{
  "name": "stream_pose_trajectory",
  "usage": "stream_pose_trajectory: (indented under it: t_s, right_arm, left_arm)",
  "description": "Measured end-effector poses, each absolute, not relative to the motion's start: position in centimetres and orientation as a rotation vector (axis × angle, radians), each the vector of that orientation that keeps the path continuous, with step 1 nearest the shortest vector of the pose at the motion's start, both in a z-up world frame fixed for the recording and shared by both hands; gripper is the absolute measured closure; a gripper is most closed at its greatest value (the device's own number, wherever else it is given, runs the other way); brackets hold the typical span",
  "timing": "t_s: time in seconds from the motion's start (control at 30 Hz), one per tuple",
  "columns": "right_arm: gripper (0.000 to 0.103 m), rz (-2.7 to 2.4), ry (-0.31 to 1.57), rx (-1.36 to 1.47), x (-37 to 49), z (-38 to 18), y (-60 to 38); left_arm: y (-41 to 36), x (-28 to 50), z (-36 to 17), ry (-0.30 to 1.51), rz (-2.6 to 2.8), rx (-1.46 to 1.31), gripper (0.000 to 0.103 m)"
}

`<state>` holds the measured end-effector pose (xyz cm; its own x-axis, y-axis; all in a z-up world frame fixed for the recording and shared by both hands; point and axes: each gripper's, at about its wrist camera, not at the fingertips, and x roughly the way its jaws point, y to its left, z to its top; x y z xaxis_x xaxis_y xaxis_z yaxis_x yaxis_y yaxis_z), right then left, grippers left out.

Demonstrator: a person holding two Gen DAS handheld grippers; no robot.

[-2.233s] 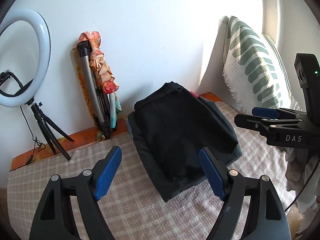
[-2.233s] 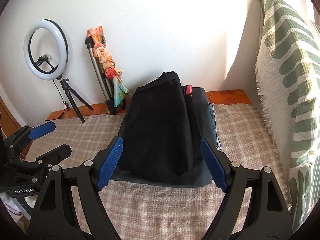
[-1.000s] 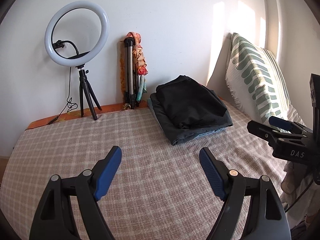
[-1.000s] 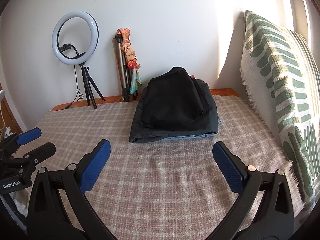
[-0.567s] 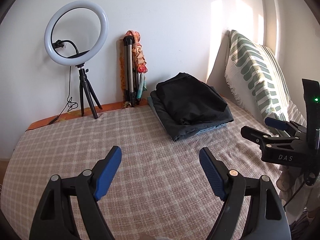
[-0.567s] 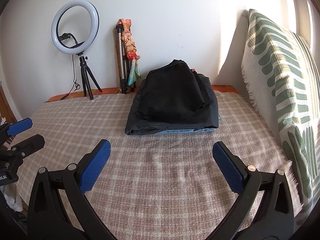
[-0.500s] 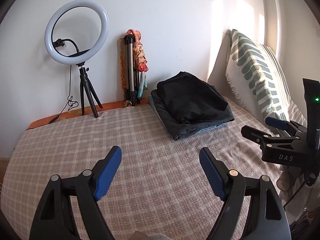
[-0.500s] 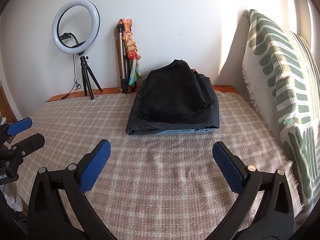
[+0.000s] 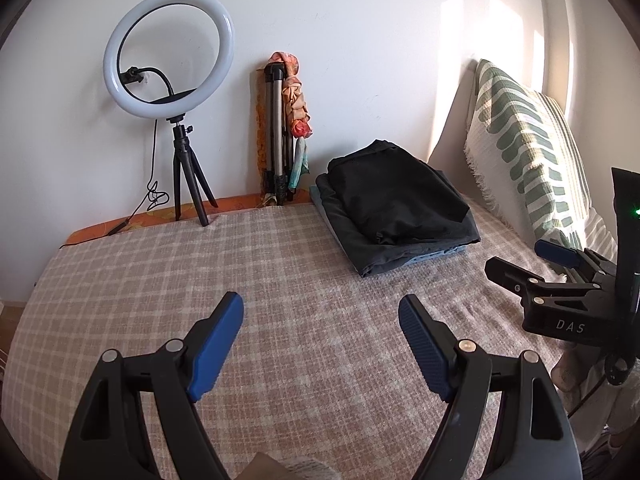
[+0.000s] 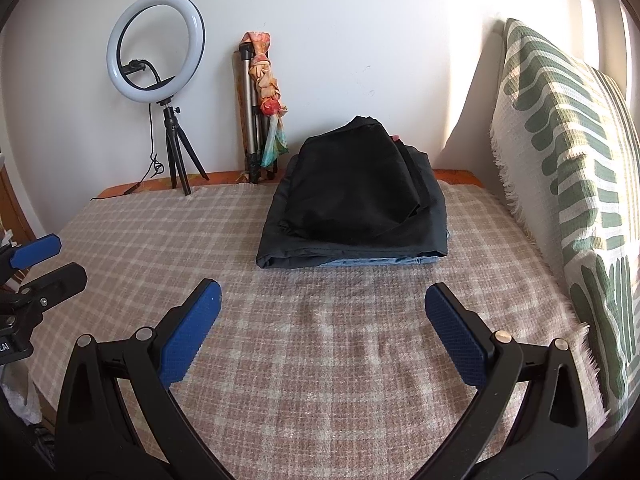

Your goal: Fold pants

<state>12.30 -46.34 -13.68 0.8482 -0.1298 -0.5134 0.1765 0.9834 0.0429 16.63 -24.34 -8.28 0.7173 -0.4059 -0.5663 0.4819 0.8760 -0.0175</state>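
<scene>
Both tongs [image 9: 320,322] [image 10: 322,310] gaping, empty, folded pants [image 10: 354,196] well beyond them

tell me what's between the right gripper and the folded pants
Only bare checked blanket lies between the right gripper and the folded pants, seen in the right wrist view.

Checked blanket [image 10: 320,360] bare ahead; folded pants stack [image 10: 356,196], pillow [image 10: 568,184] right, ring light [image 10: 156,48] block far side.

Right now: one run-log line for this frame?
stage: fold done | black pants: folded, stacked on checked blanket | left gripper: open, empty | right gripper: open, empty
</scene>
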Motion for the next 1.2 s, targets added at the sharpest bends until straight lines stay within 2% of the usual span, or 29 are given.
stream_pose_trajectory:
  t_s: [1.2]
  right_arm:
    - [0.000, -0.152, 0.538, 0.090, 12.33, -13.86, -46.18]
  left_arm:
    - [-24.25, 16.21, -7.92, 0.600, -0.474, 0.144, 0.024]
